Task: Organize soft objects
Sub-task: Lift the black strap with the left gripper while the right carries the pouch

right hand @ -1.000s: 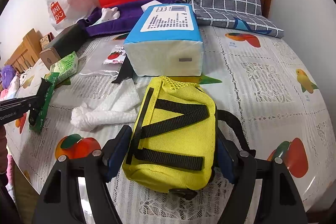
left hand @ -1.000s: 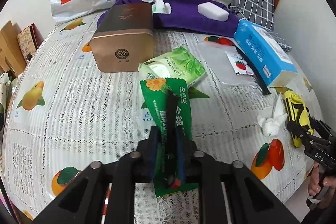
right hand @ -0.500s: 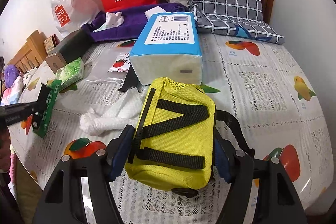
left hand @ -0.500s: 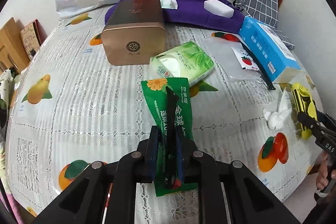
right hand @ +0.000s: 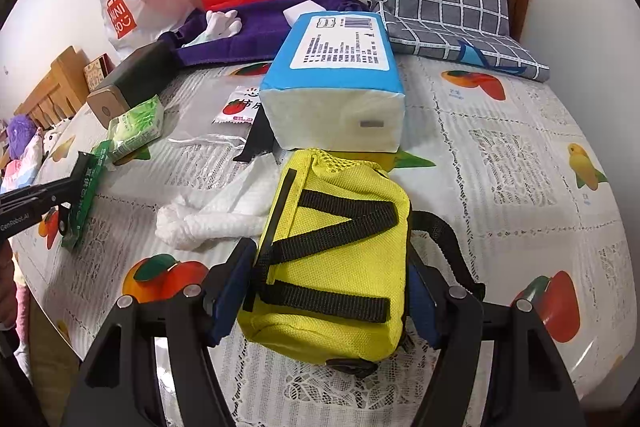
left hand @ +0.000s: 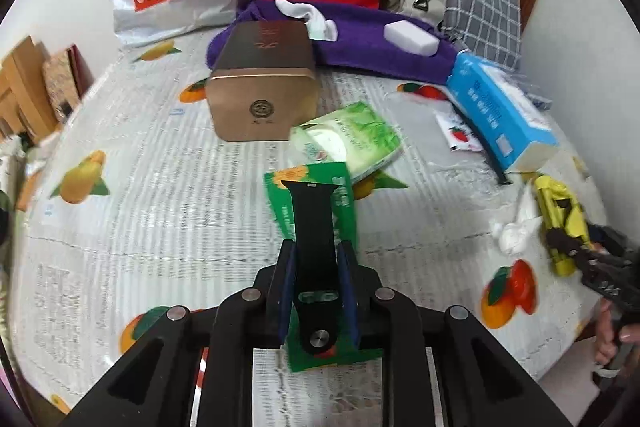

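Left tongs [left hand: 314, 259] clamping green packet [left hand: 320, 195], right tongs [right hand: 328, 279] gripping yellow pouch [right hand: 332, 267]

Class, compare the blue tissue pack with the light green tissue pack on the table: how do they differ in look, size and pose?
The blue tissue pack looks clearly bigger and blockier than the light green tissue pack, which is flatter. The blue one carries a white printed label on top; the green one has a leaf pattern. The blue pack lies next to the yellow pouch; the green one lies by the gold tin. Both are soft wrapped packs resting on the tablecloth.

Yellow pouch [right hand: 332, 267] with black straps, blue tissue pack [right hand: 340, 67], fruit-print white tablecloth [right hand: 520, 167]
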